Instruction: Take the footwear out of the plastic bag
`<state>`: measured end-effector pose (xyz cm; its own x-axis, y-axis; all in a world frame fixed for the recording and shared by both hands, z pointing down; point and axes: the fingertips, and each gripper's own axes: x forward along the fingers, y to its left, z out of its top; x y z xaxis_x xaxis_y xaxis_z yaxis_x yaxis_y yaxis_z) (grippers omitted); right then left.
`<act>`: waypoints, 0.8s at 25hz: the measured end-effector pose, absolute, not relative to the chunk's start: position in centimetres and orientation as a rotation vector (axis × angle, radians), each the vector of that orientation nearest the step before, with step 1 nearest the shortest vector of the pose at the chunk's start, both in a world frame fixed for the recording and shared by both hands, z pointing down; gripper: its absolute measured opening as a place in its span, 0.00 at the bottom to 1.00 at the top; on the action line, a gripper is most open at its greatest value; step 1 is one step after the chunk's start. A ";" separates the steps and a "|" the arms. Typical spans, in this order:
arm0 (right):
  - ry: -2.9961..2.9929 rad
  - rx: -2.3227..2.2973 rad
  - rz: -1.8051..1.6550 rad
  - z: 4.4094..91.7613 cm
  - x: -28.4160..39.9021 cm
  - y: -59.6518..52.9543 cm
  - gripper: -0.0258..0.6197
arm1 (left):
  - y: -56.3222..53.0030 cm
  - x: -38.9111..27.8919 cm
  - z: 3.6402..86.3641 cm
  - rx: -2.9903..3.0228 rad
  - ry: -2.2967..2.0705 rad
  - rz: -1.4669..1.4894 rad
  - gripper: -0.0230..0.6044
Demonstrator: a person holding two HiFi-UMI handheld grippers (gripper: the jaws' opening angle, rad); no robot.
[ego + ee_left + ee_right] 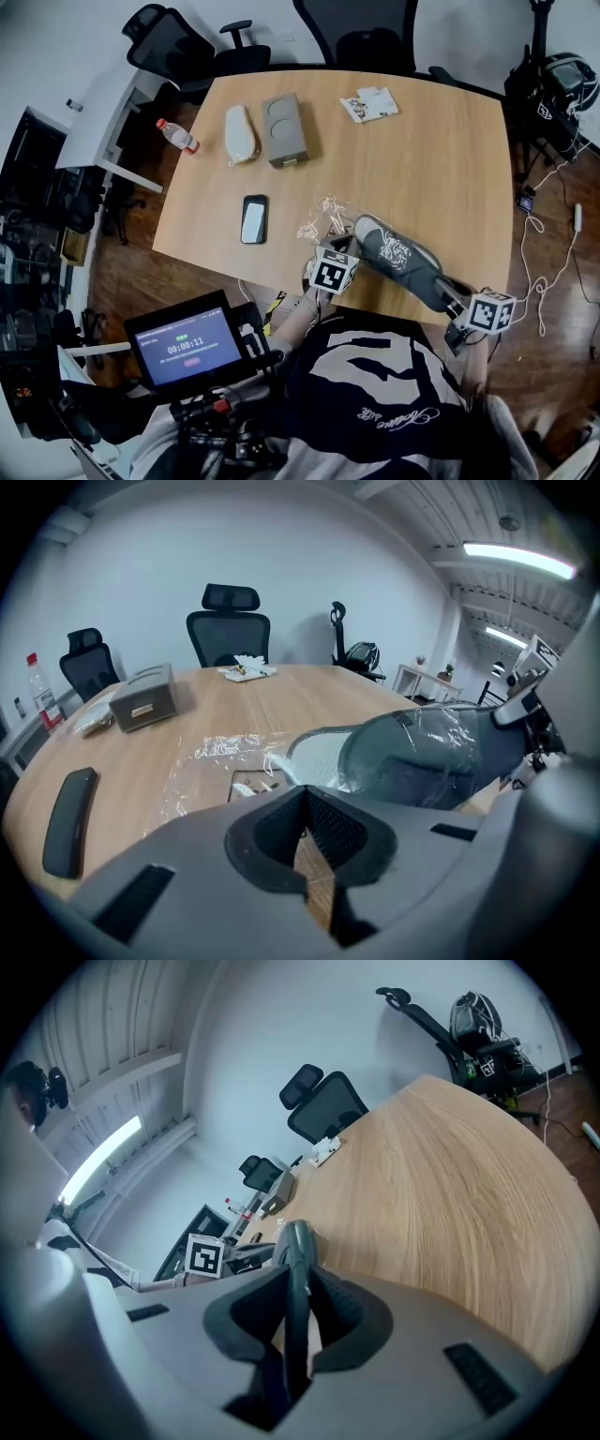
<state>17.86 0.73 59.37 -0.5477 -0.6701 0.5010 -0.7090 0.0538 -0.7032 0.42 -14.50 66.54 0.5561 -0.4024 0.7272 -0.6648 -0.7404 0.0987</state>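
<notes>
My right claw (pixel 298 1241) was clamped, barely parted, on the heel edge of the grey shoe (pixel 398 251), lower right of the head view on the table (pixel 422 141); the plastic bag (pixel 225 752) lay partly over the shoe; my left claw (pixel 305 791) was closed and empty beside the toe.

On the wooden table (pixel 441 159), a black phone (pixel 253 218) lies near 9 o'clock. A grey box (pixel 284 129) and a white pouch (pixel 240 134) sit side by side toward 11, with loose papers (pixel 368 104) toward 1. A bottle (pixel 177 136) shows beyond the 10 o'clock edge.
</notes>
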 end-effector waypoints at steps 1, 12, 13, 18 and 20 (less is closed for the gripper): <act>-2.249 1.469 1.522 59.5 17.9 0.3 0.13 | -14.6 0.4 66.9 2.416 -0.876 1.004 0.04; -2.242 1.440 1.358 58.1 18.5 -1.6 0.13 | -16.5 -1.5 70.2 2.257 -1.028 1.090 0.04; -2.236 1.450 1.355 58.0 18.8 -1.3 0.14 | -16.8 -1.6 70.2 2.244 -1.053 1.085 0.04; -2.196 1.502 1.343 57.8 20.4 0.8 0.14 | -17.7 -2.4 70.3 2.192 -1.144 1.062 0.04; -2.196 1.530 1.348 57.2 20.8 1.5 0.14 | -18.1 -2.6 70.2 2.164 -1.175 1.035 0.04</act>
<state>20.85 1.50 57.21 -0.4709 -0.6793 0.5628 -0.8093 0.0787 -0.5821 -2.55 -18.15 70.15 0.3502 -0.4982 0.7932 -0.8498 -0.5251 0.0455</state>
